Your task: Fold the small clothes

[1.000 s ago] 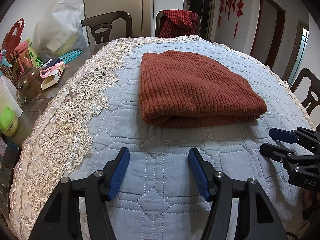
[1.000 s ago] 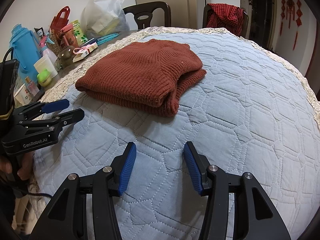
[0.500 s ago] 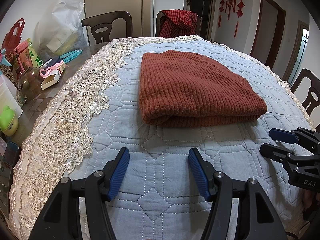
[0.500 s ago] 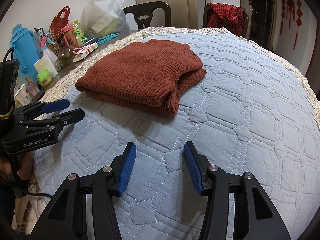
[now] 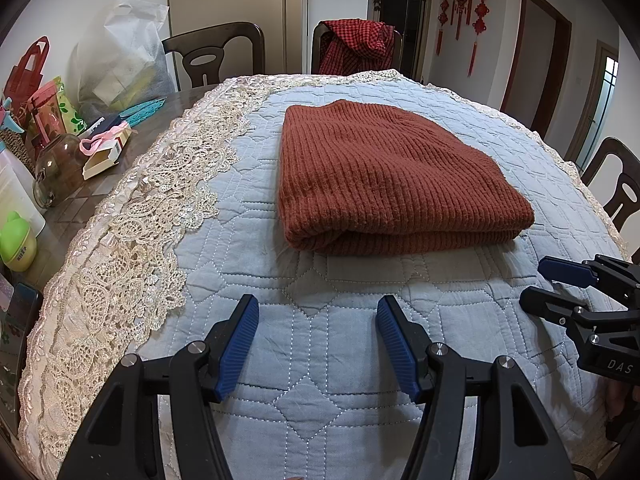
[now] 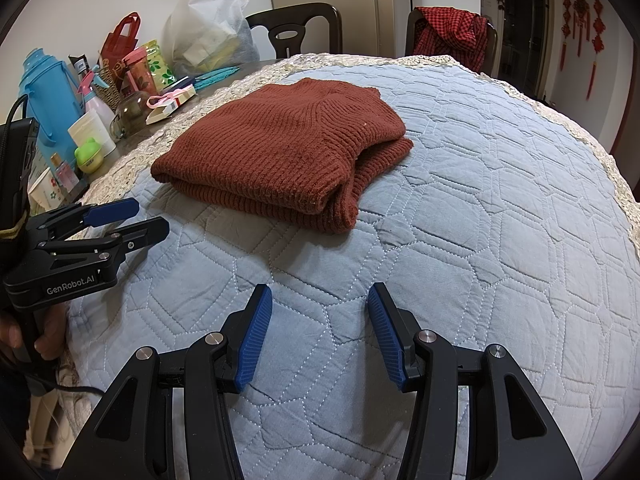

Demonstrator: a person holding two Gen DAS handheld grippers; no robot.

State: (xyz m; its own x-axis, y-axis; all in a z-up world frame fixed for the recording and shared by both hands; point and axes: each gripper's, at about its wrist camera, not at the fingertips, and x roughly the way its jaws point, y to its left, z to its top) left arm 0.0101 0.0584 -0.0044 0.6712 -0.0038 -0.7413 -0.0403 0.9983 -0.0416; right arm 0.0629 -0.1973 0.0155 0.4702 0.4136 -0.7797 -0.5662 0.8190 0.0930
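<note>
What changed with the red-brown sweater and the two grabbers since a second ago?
Nothing visibly changed. The folded rust-brown knitted sweater lies in the same spot on the pale blue quilted cover. The left gripper and the right gripper hover over the cover, near the sweater, both open and empty, just as before.

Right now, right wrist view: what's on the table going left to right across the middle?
blue thermos → left gripper → rust knit sweater, folded → bare blue quilted cover → lace edging at the right rim.
</note>
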